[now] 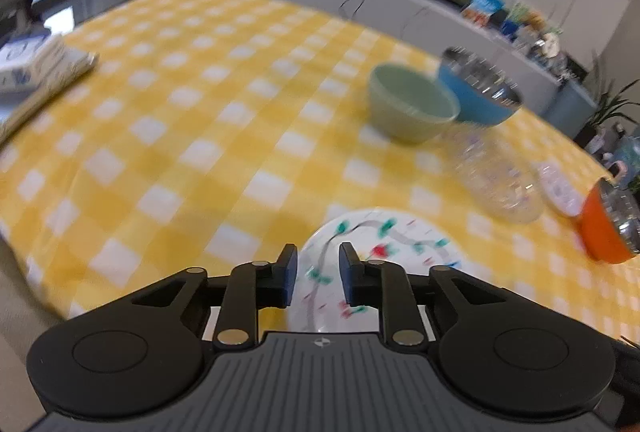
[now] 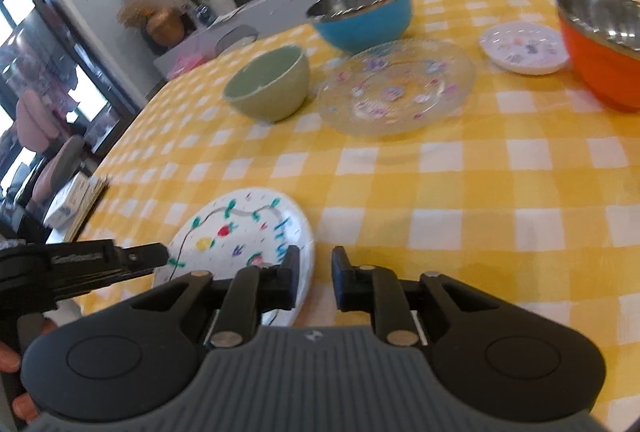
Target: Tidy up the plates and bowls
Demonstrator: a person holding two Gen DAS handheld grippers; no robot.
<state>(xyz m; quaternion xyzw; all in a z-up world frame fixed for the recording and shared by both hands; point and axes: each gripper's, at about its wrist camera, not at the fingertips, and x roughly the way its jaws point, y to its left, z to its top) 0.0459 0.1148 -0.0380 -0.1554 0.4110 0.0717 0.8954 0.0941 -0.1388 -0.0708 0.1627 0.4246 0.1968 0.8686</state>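
- Yellow-and-white checked cloth, soft and slightly rumpled, covers the desk (image 2: 460,192); dishes lie scattered on it, apparently not yet sorted.
- Orange bowl (image 2: 600,48) and blue bowl (image 2: 364,18), steel-lined and glossy outside, stand upright at the far side, well apart.
- Clear glass plate (image 2: 398,86), pebbled with coloured dots, sits flat just in front of the blue bowl.
- Green bowl (image 2: 268,84), matte ceramic-looking, round, stands beside the glass plate.
- White paper plate (image 2: 240,232) with marker doodles lies flat at the near edge, likely the piece to be moved.
- Small white plate (image 2: 524,48), shallow, sits near the orange bowl.
- Left hand-held gripper (image 1: 318,278): jaws apart over the paper plate's rim, nothing clamped.
- Right hand-held gripper (image 2: 316,280): jaws parted beside that plate's right edge, empty.
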